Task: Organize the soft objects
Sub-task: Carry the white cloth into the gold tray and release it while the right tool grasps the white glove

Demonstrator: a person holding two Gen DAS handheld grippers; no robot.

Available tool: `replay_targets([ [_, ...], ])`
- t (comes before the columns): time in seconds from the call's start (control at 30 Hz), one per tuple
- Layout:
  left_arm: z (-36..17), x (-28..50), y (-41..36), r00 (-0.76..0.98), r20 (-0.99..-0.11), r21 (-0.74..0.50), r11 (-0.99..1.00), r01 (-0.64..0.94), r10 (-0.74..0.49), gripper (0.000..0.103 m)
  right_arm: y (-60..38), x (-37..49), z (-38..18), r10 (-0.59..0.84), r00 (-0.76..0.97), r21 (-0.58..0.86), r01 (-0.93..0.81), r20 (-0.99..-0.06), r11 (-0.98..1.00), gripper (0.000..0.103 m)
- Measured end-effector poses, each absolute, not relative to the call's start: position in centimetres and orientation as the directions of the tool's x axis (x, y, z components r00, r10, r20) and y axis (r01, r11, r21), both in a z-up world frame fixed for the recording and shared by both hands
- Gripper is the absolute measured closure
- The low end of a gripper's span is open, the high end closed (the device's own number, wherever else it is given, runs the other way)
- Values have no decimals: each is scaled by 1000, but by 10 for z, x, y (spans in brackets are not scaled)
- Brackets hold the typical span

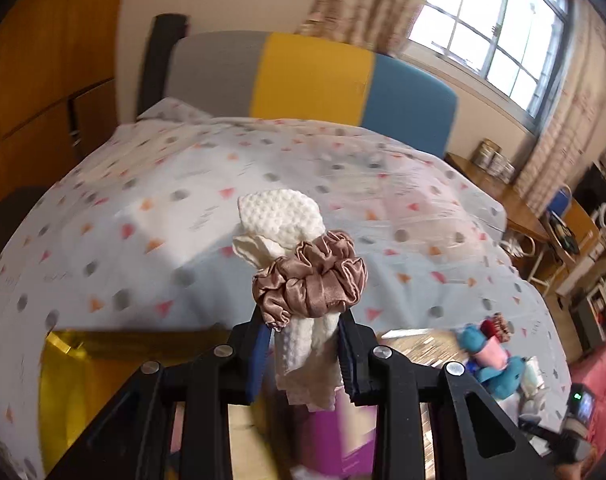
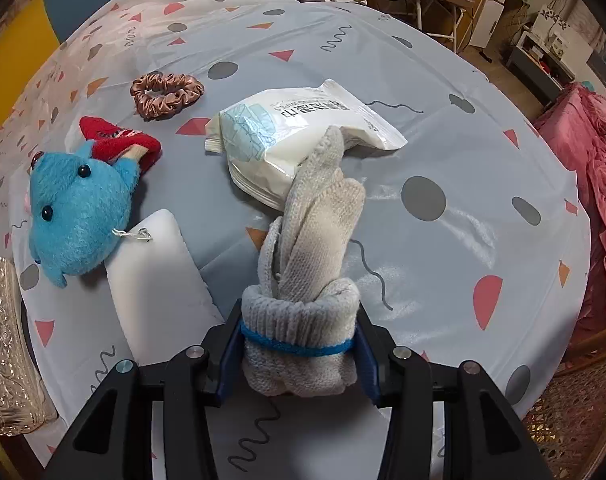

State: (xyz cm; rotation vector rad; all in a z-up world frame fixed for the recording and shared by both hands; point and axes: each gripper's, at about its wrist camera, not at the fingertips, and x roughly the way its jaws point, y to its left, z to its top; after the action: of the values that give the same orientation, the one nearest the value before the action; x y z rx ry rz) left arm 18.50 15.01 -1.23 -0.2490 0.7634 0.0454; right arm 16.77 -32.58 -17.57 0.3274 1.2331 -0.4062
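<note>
My left gripper [image 1: 305,340] is shut on a white textured cloth [image 1: 281,216] with a brown satin scrunchie [image 1: 309,280] wrapped around it, held up above the patterned table cover [image 1: 143,200]. My right gripper [image 2: 299,344] is shut on a rolled grey knitted glove [image 2: 311,248] with a blue cuff band, held above the table cover [image 2: 463,140]. On the table lie a second brown scrunchie [image 2: 166,94], a blue plush toy [image 2: 77,210] with a red piece [image 2: 121,142], a wet wipes pack [image 2: 303,136] and a white foam block [image 2: 155,276].
A gold box [image 1: 75,392] and a purple box [image 1: 343,440] sit below the left gripper. A gold embossed box [image 2: 3,344] is at the left edge. A colourful chair back [image 1: 311,76], wooden desk [image 1: 499,188] and pink blanket [image 2: 583,184] surround the table.
</note>
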Motion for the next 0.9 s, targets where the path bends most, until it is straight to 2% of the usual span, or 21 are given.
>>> replay_targets([
  [0.4, -91, 83, 240, 658, -752, -303, 908, -290, -41, 72, -316, 171, -181, -133, 263, -4, 441, -955, 898, 54],
  [0.63, -108, 98, 259, 635, -770, -352, 873, -338, -64, 72, -302, 171, -181, -168, 272, -48, 397, -948, 917, 55],
  [0.83, -112, 130, 246, 635, -760, -432, 837, -336, -138, 69, -296, 168, -180, -178, 277, -63, 379, -944, 923, 55],
  [0.9, -116, 140, 240, 623, -767, -442, 830, -339, -154, 58, -295, 168, -179, -177, 277, -64, 375, -944, 925, 55],
])
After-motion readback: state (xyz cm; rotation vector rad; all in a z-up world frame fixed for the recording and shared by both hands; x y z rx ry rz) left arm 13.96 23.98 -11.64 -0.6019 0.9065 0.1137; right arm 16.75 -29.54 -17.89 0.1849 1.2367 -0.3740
